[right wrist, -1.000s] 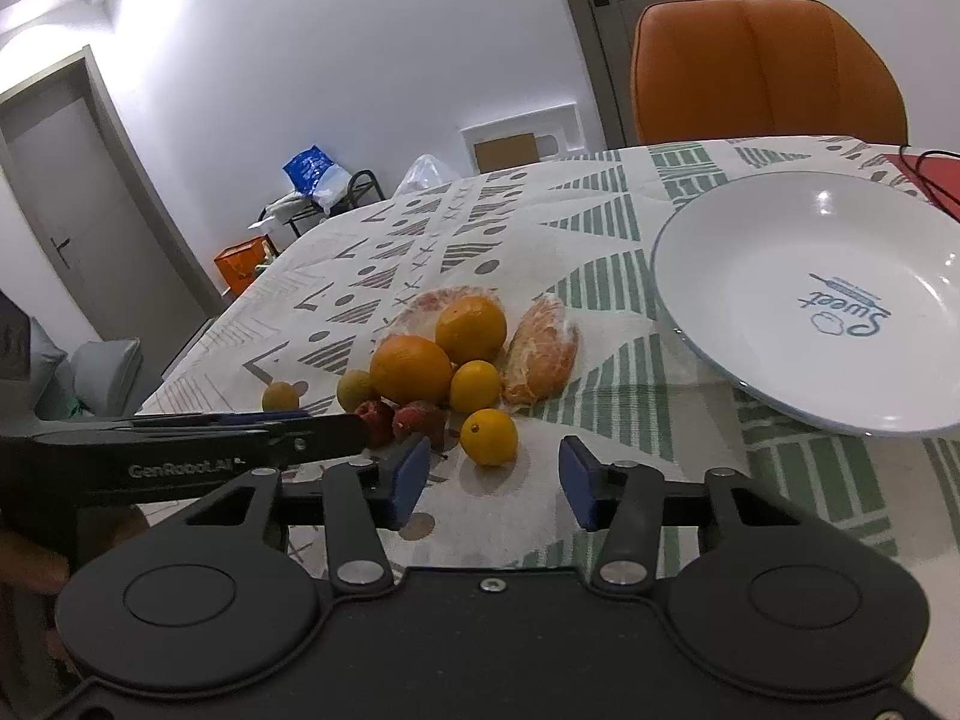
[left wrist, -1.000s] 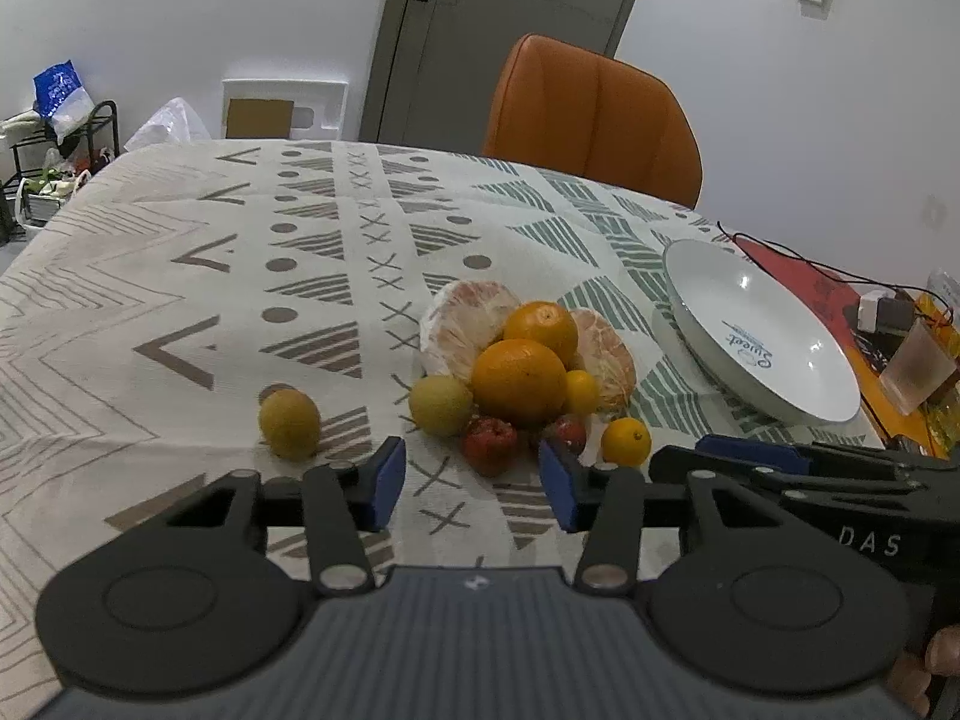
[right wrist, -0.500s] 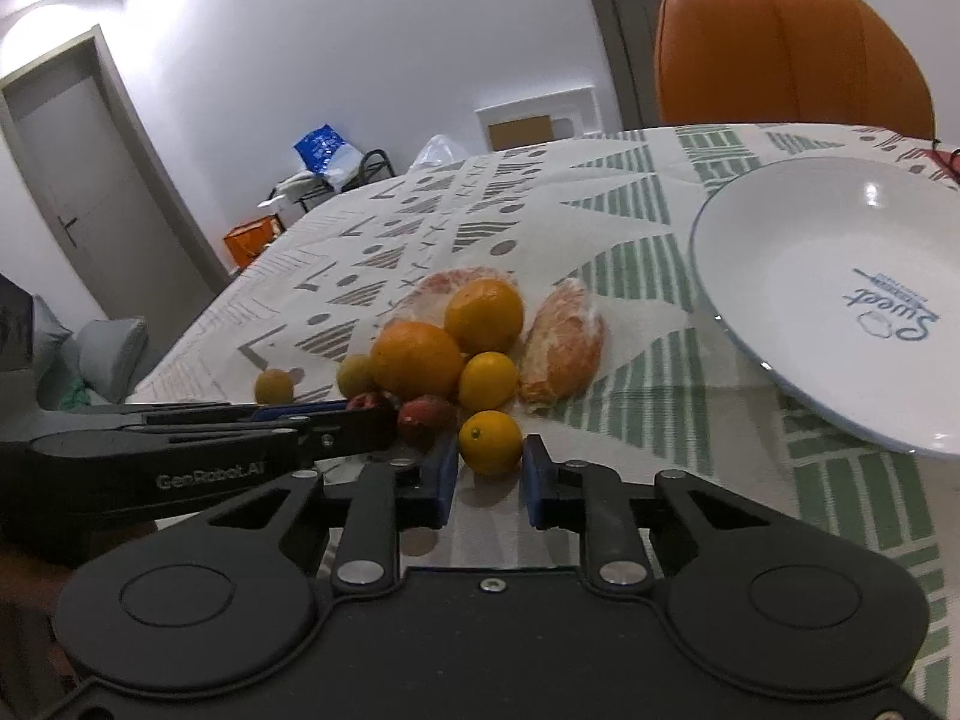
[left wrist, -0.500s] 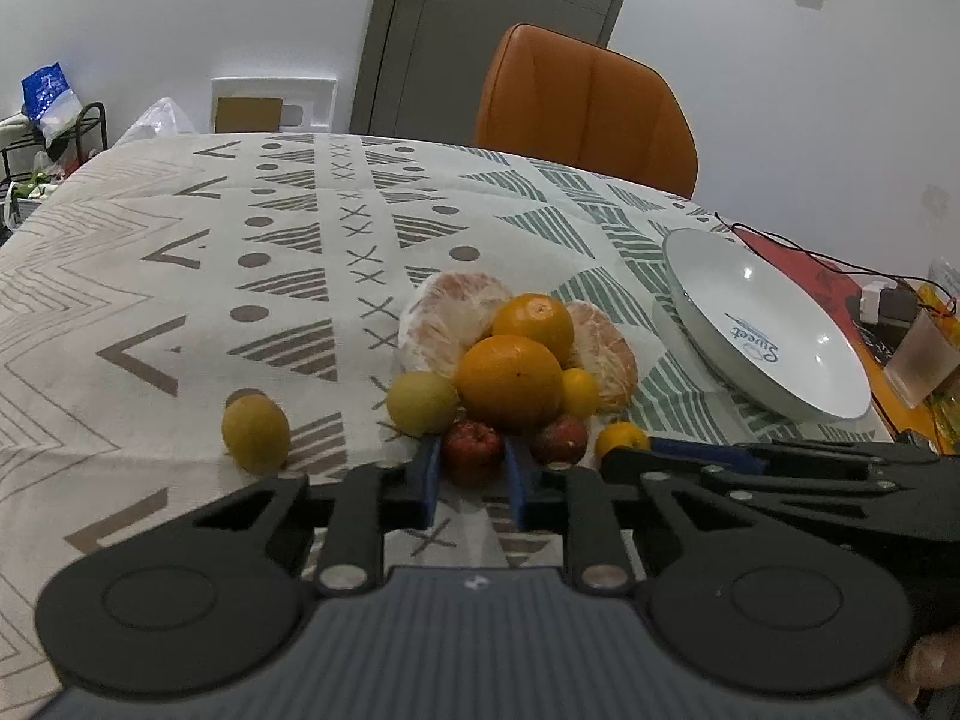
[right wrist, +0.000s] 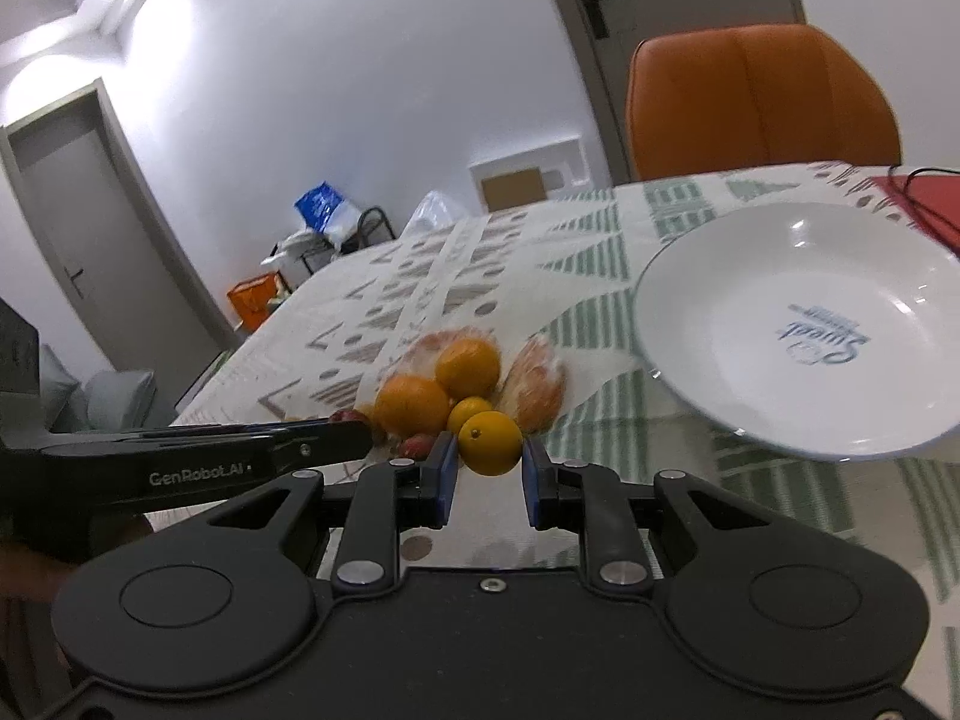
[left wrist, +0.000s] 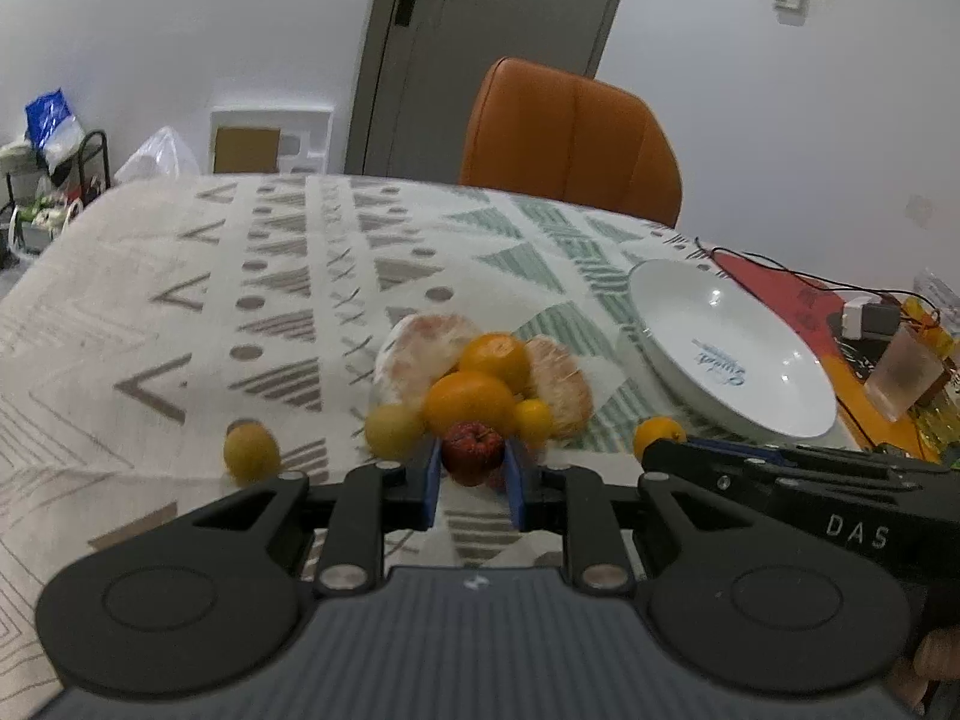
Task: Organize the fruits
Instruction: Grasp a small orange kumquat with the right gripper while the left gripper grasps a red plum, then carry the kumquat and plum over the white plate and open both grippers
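Observation:
My left gripper (left wrist: 471, 471) is shut on a small red fruit (left wrist: 472, 450), held just in front of the fruit pile. The pile holds two big oranges (left wrist: 473, 403), peeled pomelo pieces (left wrist: 414, 348), a small orange (left wrist: 534, 420) and a yellow-green fruit (left wrist: 393, 431). A second yellow fruit (left wrist: 252, 451) lies apart to the left. My right gripper (right wrist: 489, 471) is shut on a small orange (right wrist: 489, 441), raised off the cloth near the pile (right wrist: 414, 403). The white plate (right wrist: 720, 300) lies to the right with nothing in it.
A patterned tablecloth (left wrist: 180, 312) covers the table. An orange chair (left wrist: 570, 138) stands at the far side. Cables, a charger and a plastic cup (left wrist: 903, 369) sit on a red mat beyond the plate. The left gripper's body (right wrist: 198, 459) reaches across the right wrist view.
Both grippers went from open to shut, the left on the red fruit, the right on the small orange. Both have since risen a little with their fruit.

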Available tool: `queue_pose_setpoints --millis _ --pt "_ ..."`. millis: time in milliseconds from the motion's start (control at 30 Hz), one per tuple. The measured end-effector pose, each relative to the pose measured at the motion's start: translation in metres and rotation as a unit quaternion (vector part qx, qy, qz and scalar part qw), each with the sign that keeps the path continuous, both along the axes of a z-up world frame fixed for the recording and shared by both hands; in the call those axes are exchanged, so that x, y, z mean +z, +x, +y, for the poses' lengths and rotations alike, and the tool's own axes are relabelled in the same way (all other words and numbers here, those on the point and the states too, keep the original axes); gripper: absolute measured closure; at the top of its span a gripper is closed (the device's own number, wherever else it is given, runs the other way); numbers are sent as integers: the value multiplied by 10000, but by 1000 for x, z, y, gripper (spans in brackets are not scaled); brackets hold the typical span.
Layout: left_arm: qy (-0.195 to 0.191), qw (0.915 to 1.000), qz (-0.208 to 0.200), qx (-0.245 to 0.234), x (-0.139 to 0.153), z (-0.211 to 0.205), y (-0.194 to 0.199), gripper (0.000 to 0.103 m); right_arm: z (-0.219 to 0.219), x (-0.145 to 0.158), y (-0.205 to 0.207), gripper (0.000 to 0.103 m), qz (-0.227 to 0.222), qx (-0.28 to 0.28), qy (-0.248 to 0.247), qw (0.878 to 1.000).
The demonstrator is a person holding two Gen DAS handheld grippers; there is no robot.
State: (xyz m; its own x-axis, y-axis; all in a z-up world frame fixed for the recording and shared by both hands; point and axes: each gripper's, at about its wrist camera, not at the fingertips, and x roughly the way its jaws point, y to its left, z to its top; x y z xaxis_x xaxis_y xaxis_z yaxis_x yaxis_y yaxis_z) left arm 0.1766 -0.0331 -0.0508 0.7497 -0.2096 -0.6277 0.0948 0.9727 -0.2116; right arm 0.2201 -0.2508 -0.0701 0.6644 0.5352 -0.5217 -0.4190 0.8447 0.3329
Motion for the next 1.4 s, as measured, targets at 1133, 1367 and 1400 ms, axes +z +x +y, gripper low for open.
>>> queue_pose_setpoints --millis 1133,1367,1400 --pt "192 9947 -373 -937 16 -104 22 82 -97 9 -13 82 -361 -1154 50 9927" --pt "246 9943 -370 -968 14 -118 35 82 -108 0 -7 82 -304 -1331 74 9906" --pt "244 9941 -374 -986 14 -120 37 82 -110 0 -7 82 -301 -1352 79 9903"
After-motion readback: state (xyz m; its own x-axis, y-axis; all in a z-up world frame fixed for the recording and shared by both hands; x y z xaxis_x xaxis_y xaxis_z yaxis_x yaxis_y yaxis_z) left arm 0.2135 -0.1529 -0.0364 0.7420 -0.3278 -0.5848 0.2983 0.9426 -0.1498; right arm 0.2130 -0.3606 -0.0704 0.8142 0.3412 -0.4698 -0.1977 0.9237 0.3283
